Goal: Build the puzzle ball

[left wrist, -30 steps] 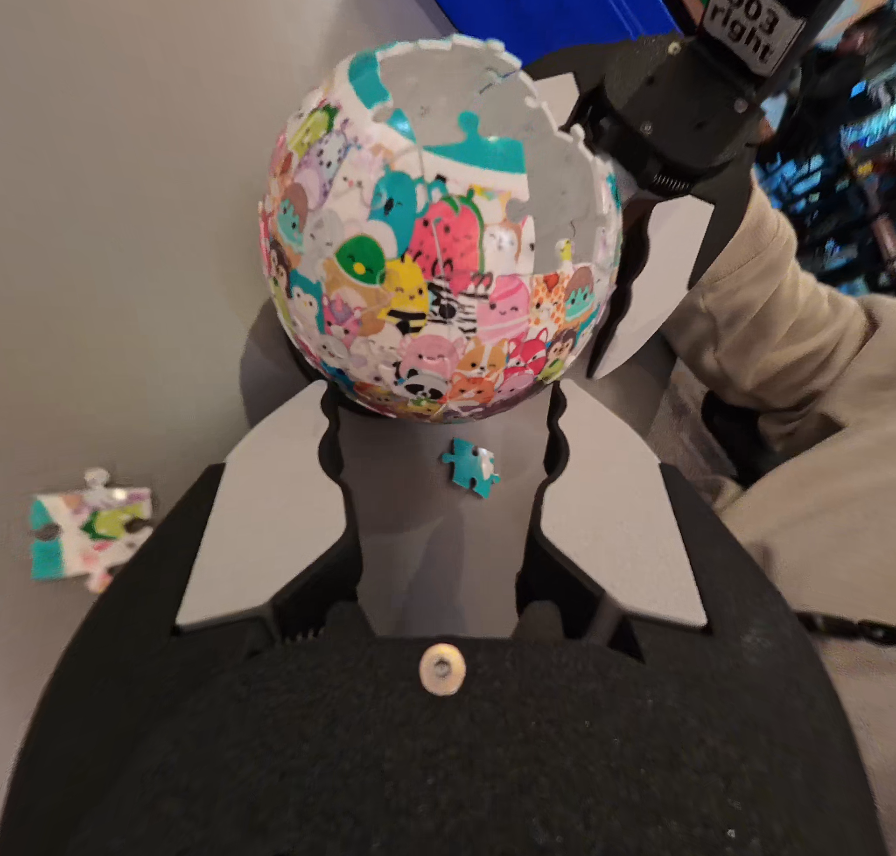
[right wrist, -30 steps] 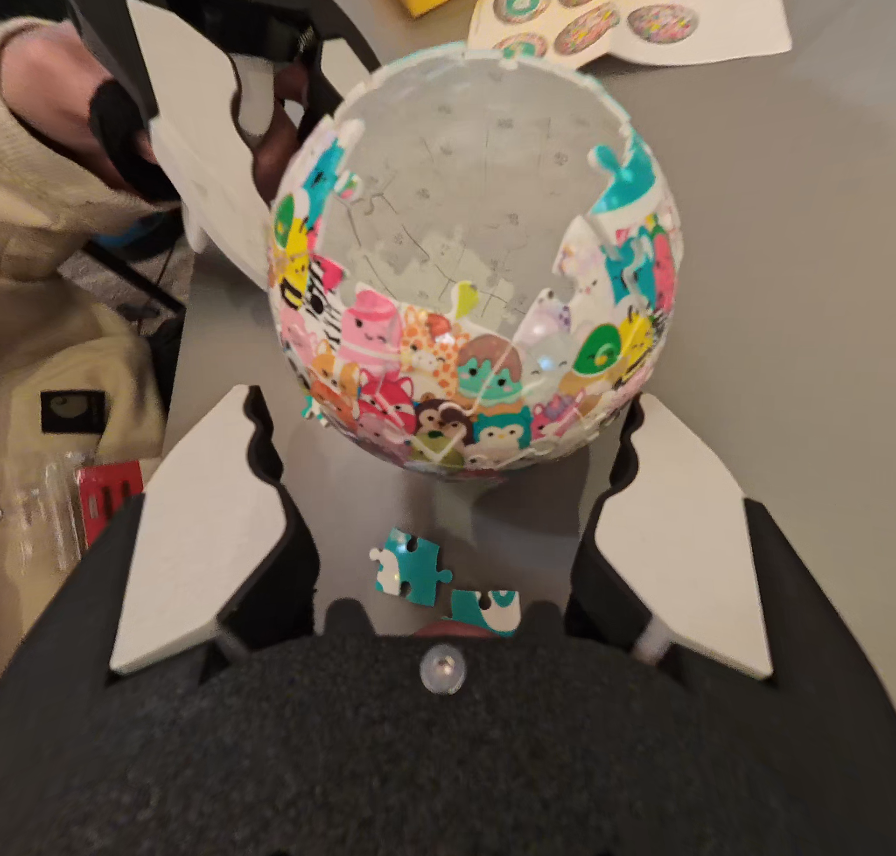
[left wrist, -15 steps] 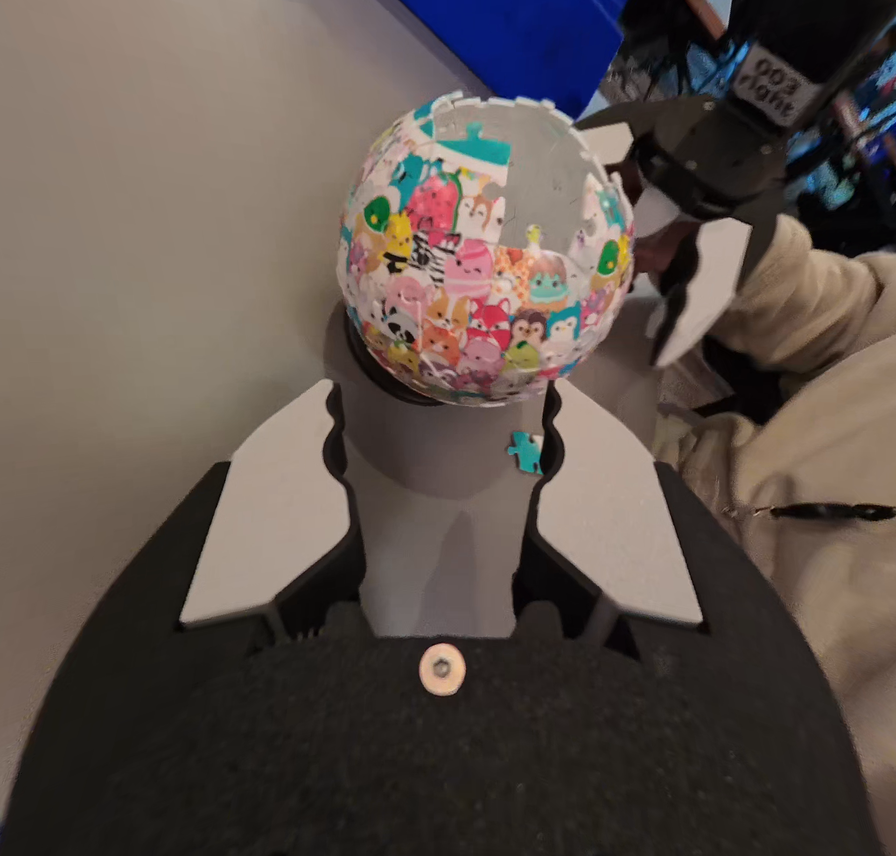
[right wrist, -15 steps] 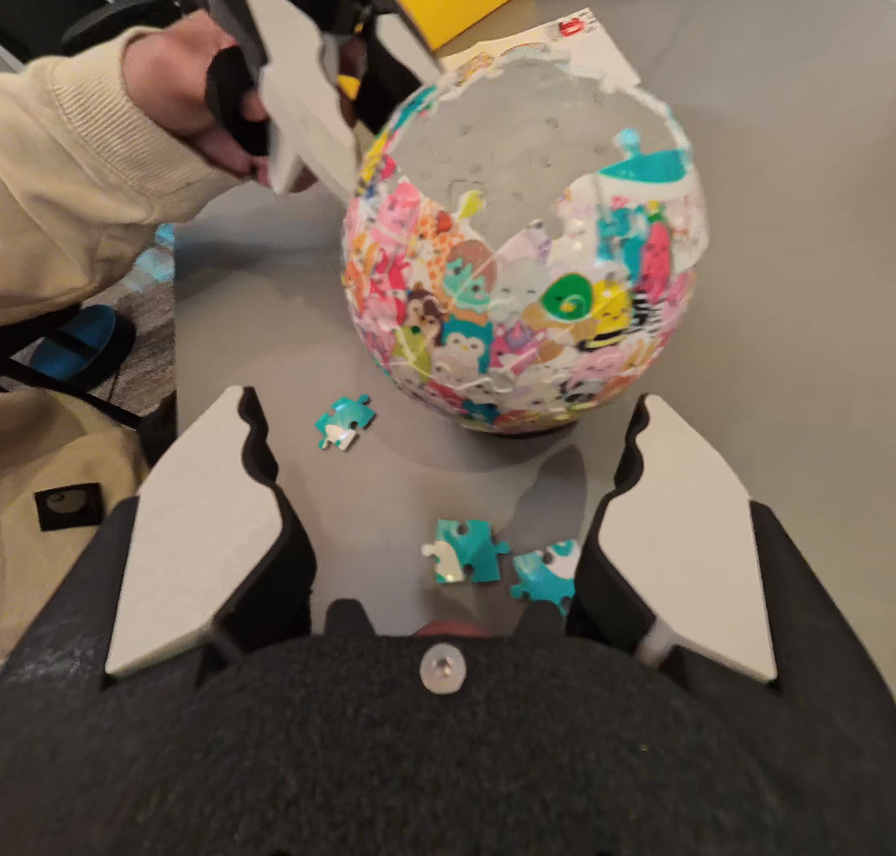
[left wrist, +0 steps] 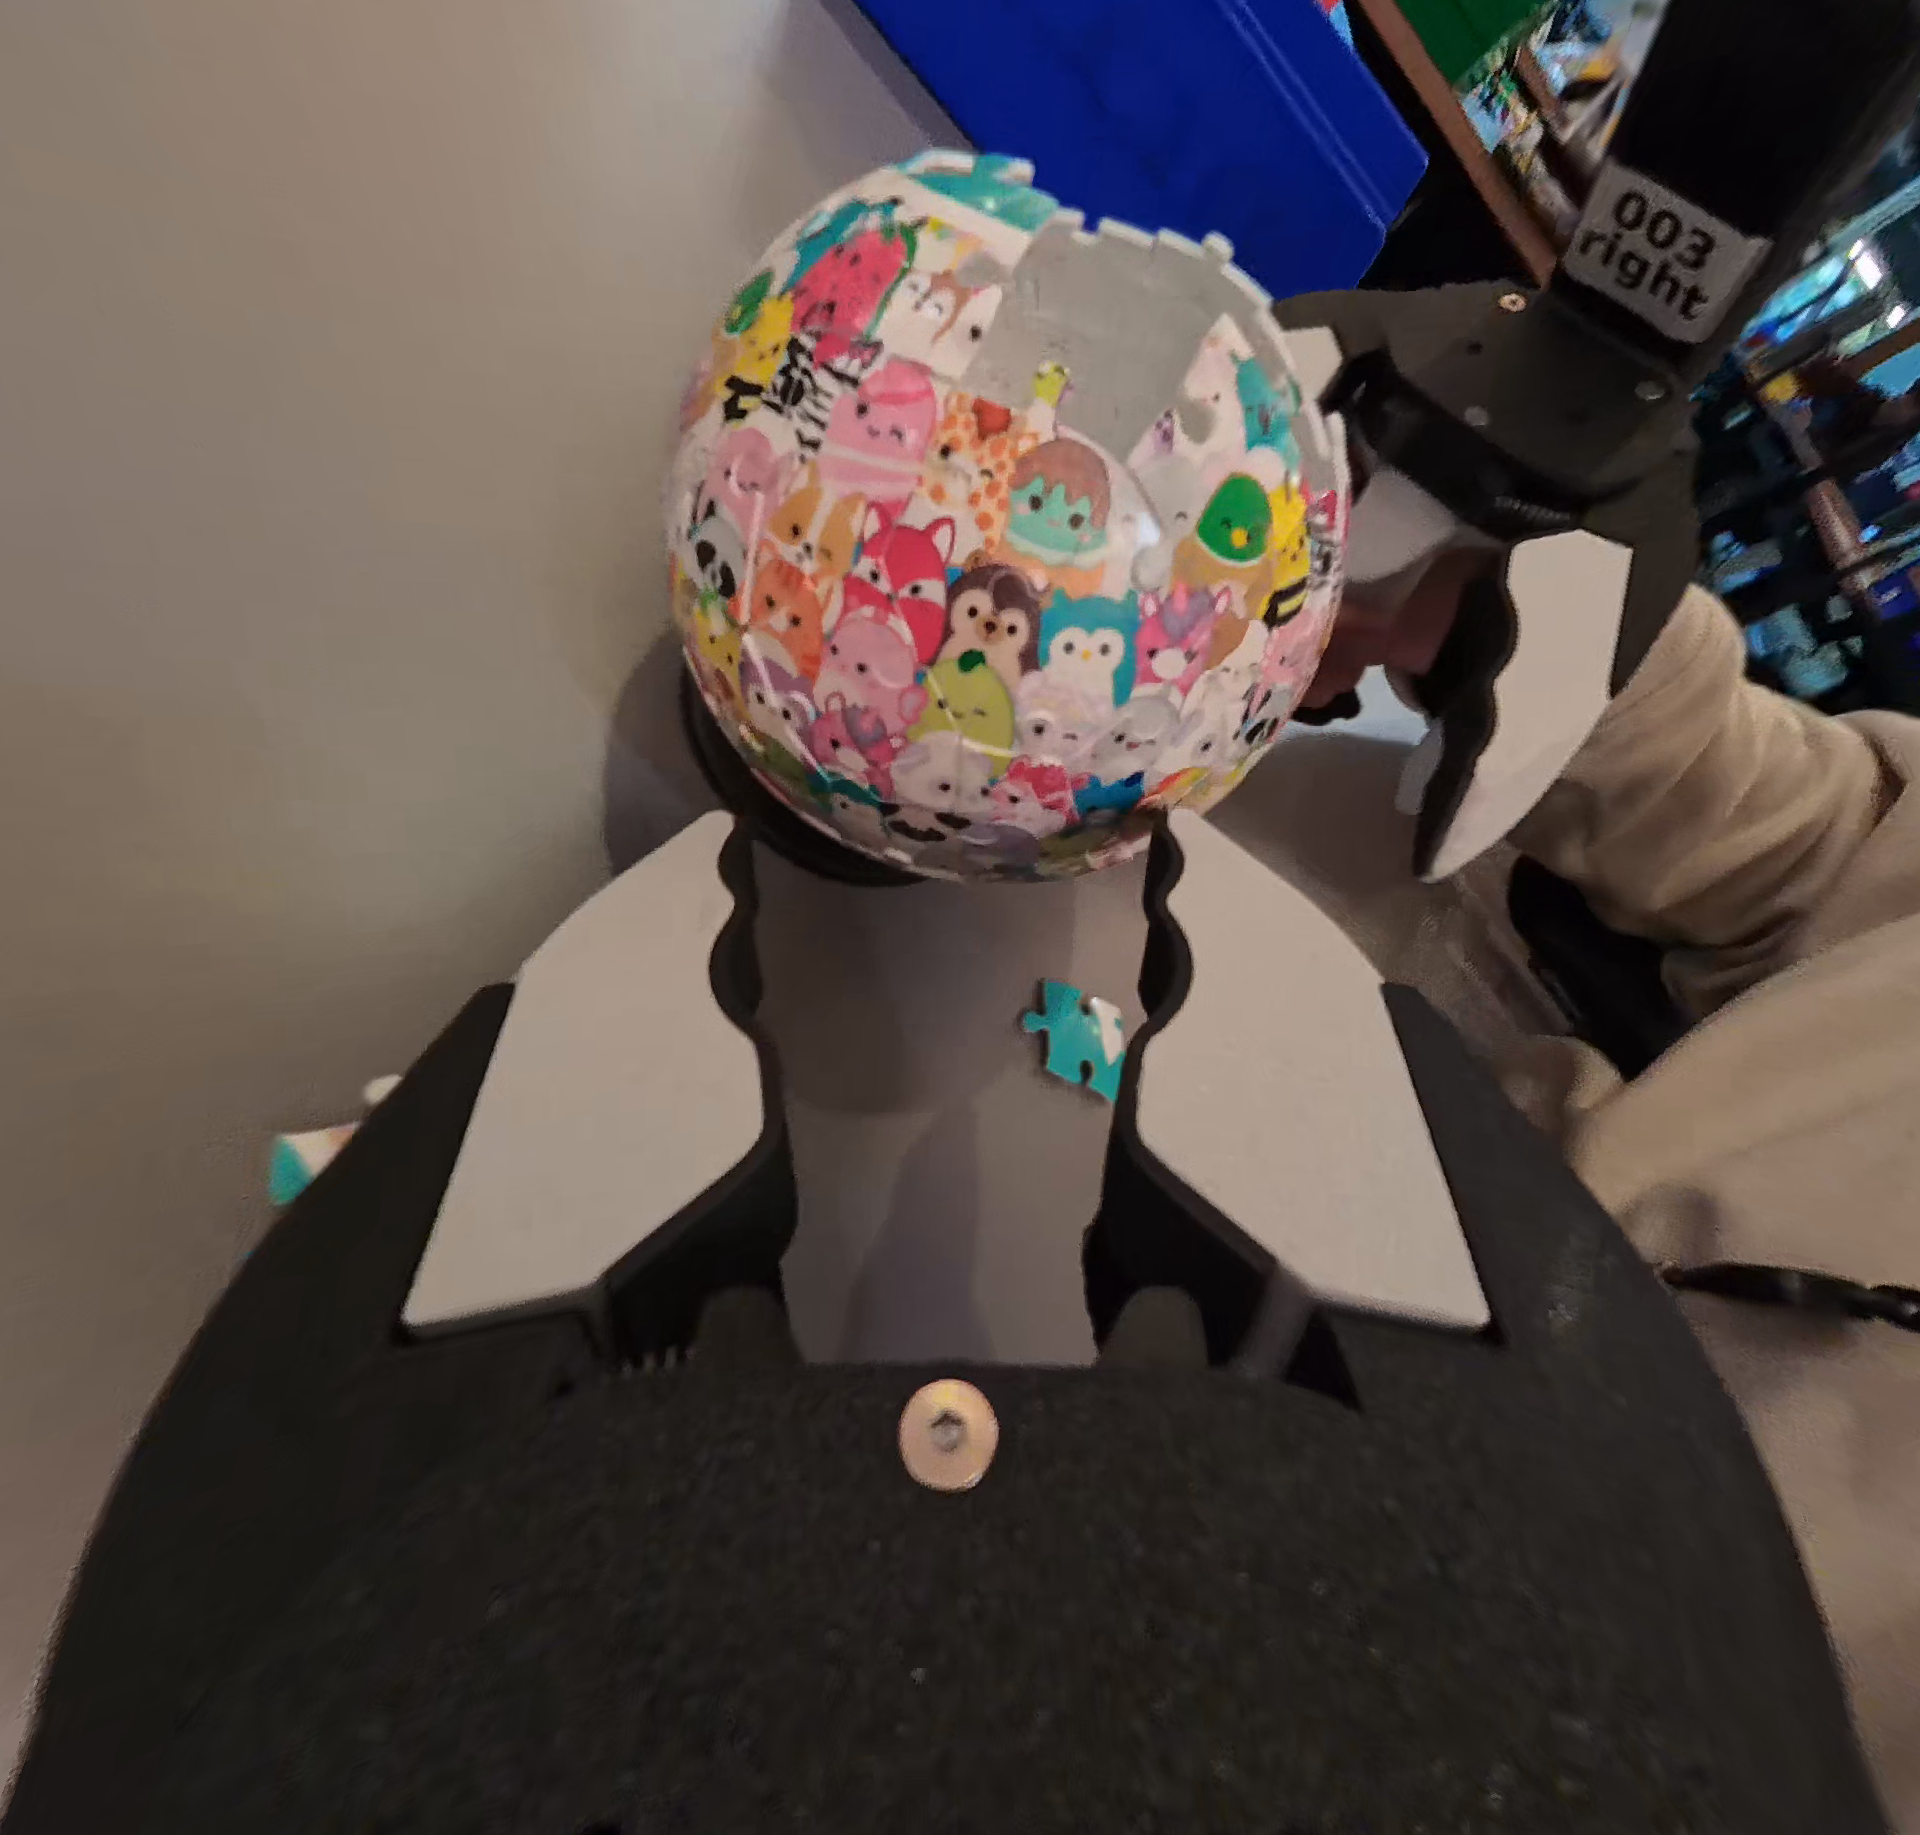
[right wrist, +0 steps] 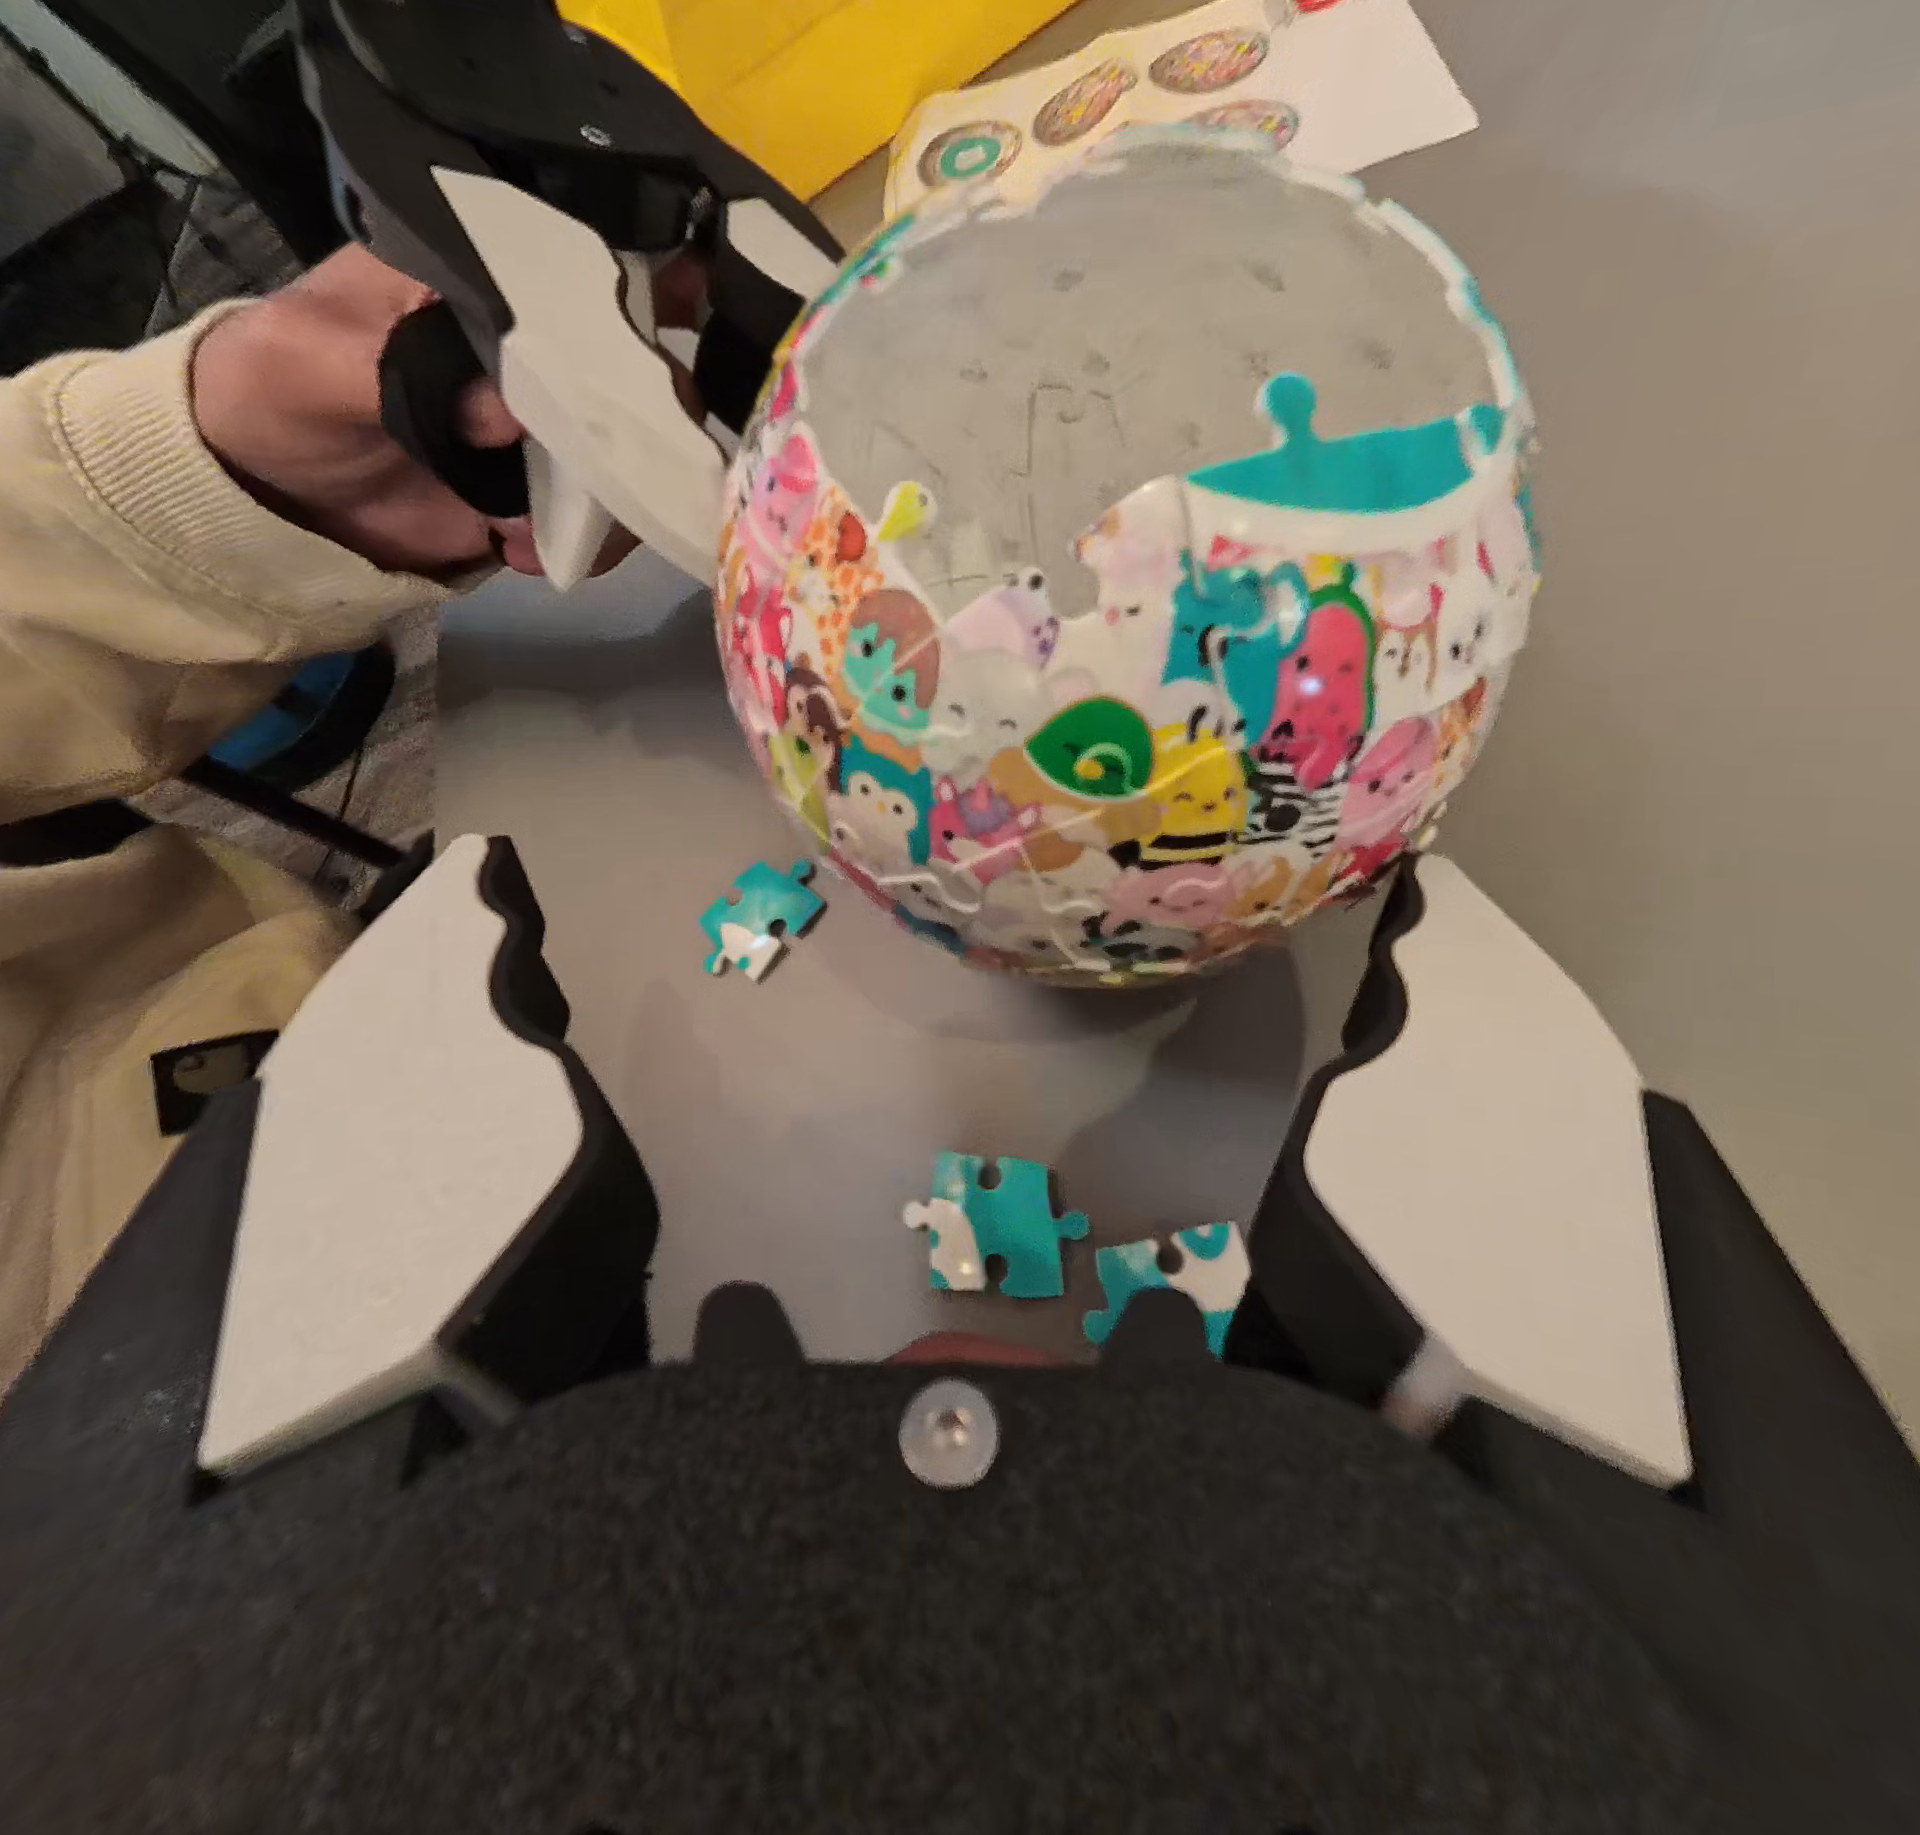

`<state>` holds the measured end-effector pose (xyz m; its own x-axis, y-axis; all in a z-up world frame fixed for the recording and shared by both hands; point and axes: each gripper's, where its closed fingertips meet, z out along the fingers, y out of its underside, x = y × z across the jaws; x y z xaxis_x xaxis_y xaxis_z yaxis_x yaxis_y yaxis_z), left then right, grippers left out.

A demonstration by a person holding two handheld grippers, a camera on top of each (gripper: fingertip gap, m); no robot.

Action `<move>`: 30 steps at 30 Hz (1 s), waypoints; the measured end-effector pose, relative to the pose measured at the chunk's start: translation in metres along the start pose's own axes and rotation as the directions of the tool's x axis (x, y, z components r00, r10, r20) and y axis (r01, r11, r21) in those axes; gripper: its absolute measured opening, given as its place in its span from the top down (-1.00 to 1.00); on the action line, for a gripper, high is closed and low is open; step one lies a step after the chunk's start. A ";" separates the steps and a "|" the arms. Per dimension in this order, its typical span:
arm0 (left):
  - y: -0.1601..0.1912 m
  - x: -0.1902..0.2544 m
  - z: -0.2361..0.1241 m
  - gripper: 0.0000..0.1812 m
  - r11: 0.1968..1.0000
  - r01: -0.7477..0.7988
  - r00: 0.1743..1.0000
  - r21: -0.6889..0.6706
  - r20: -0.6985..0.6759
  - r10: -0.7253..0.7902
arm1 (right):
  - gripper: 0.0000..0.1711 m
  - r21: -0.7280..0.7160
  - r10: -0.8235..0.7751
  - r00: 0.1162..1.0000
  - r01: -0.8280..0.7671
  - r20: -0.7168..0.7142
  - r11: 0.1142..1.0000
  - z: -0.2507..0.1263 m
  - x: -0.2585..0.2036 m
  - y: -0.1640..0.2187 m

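Observation:
The puzzle ball (left wrist: 1008, 538), covered in colourful cartoon animals, stands on a dark ring on the grey table. Its top is open, showing the grey inside (right wrist: 1091, 351). My left gripper (left wrist: 945, 881) is open and empty, with the ball's underside just beyond its tips. My right gripper (right wrist: 951, 866) is open and empty, with the ball ahead and to the right. Loose teal pieces lie on the table: one beside the ball (right wrist: 764, 912), also in the left wrist view (left wrist: 1075, 1037), and two between my right fingers (right wrist: 992, 1224) (right wrist: 1164, 1276).
The other gripper stands close beside the ball in each view (left wrist: 1455, 694) (right wrist: 665, 435), held by a hand in a cream sleeve (right wrist: 156, 559). A blue bin (left wrist: 1122, 71), a yellow box (right wrist: 831, 19) and a printed sheet (right wrist: 1195, 92) lie behind. Another piece (left wrist: 301, 1162) lies at the left.
The ball shows a different face in both views, its pictures shifted left. It now sits further right in the right wrist view, where a third loose piece has appeared. Both grippers stay open.

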<state>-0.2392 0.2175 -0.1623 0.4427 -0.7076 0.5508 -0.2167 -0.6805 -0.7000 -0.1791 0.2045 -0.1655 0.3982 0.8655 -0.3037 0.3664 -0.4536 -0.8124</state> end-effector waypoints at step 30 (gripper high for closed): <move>0.003 -0.010 0.008 0.13 0.997 -0.055 0.998 -0.052 -0.031 0.053 | -0.69 0.072 0.094 0.996 -0.093 -0.007 0.993 0.002 -0.011 -0.002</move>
<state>-0.2372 0.2240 -0.1729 0.4035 -0.7482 0.5267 -0.2858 -0.6499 -0.7043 -0.1862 0.1964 -0.1616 0.4370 0.8177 -0.3748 0.2659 -0.5155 -0.8146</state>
